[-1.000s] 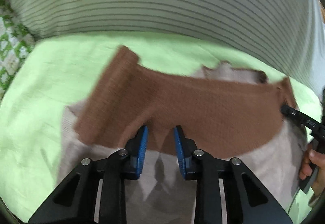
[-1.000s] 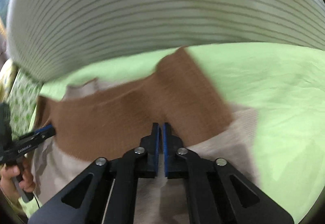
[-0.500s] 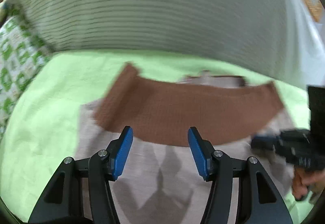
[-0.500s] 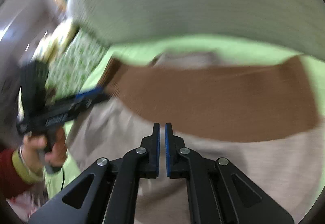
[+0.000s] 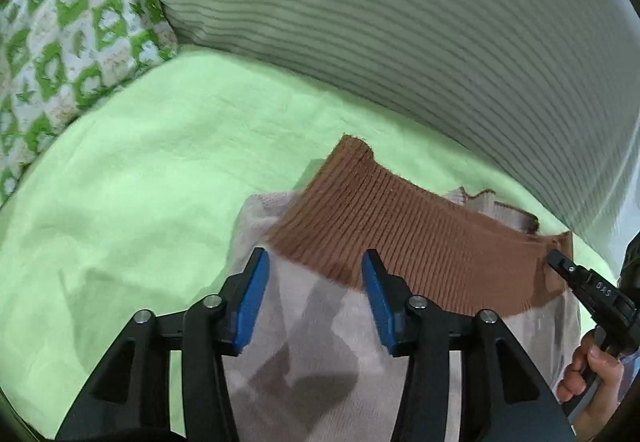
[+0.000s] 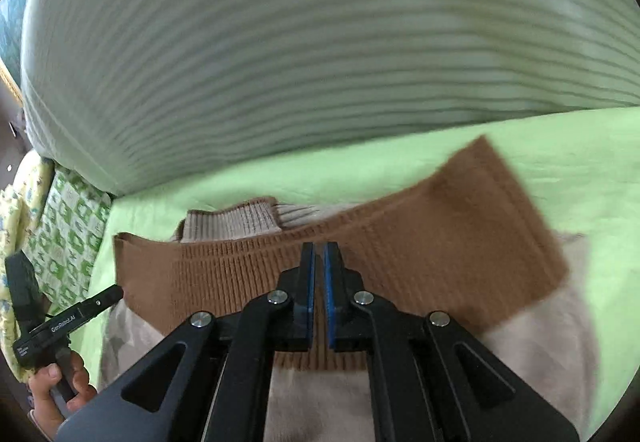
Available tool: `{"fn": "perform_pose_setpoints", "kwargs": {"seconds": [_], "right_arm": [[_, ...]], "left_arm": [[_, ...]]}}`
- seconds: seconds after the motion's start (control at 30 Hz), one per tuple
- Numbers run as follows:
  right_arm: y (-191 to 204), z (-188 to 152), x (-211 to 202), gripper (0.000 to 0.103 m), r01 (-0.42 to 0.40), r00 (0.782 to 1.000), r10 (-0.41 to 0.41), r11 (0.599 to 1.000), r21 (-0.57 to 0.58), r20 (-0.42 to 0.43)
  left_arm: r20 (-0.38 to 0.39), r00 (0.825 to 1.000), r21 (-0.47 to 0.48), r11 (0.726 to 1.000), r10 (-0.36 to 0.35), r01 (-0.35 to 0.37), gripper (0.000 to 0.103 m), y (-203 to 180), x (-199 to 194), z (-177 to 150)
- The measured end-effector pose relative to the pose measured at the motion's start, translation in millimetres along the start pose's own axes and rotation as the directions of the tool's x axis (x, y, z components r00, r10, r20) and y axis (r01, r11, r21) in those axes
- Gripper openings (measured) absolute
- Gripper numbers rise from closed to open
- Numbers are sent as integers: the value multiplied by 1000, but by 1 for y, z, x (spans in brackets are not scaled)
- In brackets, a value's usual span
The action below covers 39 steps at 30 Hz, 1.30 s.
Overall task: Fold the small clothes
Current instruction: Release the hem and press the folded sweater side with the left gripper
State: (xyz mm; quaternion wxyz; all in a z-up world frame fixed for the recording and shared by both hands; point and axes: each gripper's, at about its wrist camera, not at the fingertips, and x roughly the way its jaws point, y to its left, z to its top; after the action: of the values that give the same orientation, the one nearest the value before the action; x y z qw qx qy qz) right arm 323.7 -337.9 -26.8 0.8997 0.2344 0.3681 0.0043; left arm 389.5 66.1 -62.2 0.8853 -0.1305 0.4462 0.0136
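A beige knit sweater (image 5: 340, 354) lies flat on the light green sheet (image 5: 152, 181), its brown ribbed sleeves (image 5: 400, 234) folded across the chest as one band. My left gripper (image 5: 312, 262) hovers open over the band's lower left edge, nothing between its blue pads. My right gripper (image 6: 319, 254) is shut over the middle of the brown sleeve band (image 6: 360, 254), with no cloth showing between its pads. The beige collar (image 6: 236, 219) peeks out behind the band. From the left wrist, the right gripper's tip (image 5: 560, 266) sits at the band's right end.
A large grey striped cushion (image 5: 400, 33) rises right behind the sweater. A green-and-white patterned pillow (image 5: 68, 41) lies at the far left. A hand (image 6: 52, 386) holds the left gripper's handle at the left edge of the right wrist view. Bare sheet spreads left of the sweater.
My left gripper's jaws went from narrow at the brown sleeve's edge to wide apart and pulled back leftward from it. The right gripper stayed shut while its view swung left and back.
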Motion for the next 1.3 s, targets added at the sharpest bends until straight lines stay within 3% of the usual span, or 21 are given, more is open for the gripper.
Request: {"fn": "perform_pose_setpoints", "kwargs": {"seconds": [0.07,0.13,0.23,0.33,0.53,0.63,0.7,0.9,1.1,1.3], "right_arm": [[-1,-7,-13,6,-21,1000,21,1000,15,5],[-6,-21,-32,6,-47,999,47,998,32,7],[5,-44,-51,13,-68,998,68,997,38,3],[18,-70,-59,26,-81,997,81,996,27,-14],[39,-110,-65,27,-141,986,133,988,-70,-102],[37,-120,-56,27,-74,989,62,993,-88,-133],[20,-121,-50,27,15,988,-24,998,-60,-154],[-14,-118,-64,27,91,989,-86,995,41,-119],[-14,-112,-78,27,72,994,-67,996,54,-91],[12,-102,-66,27,-15,995,14,1000,-14,-97]], "left_arm": [[10,1000,-7,1000,26,-26,63,4,-13,-7],[17,1000,-32,999,-10,11,65,15,-32,-21],[-4,1000,-89,996,-2,1,78,31,-52,-47],[-46,999,-150,988,27,-34,79,41,-63,-78],[-113,993,-314,948,13,-48,79,59,-72,-141],[-136,991,-367,929,2,-52,80,66,-70,-157],[-144,990,-395,917,-11,-47,80,69,-68,-163],[-105,991,-485,874,-86,25,82,74,-60,-163],[-73,990,-534,843,-121,64,81,63,-43,-146],[-46,993,-537,841,-107,66,75,53,-35,-138]]}}
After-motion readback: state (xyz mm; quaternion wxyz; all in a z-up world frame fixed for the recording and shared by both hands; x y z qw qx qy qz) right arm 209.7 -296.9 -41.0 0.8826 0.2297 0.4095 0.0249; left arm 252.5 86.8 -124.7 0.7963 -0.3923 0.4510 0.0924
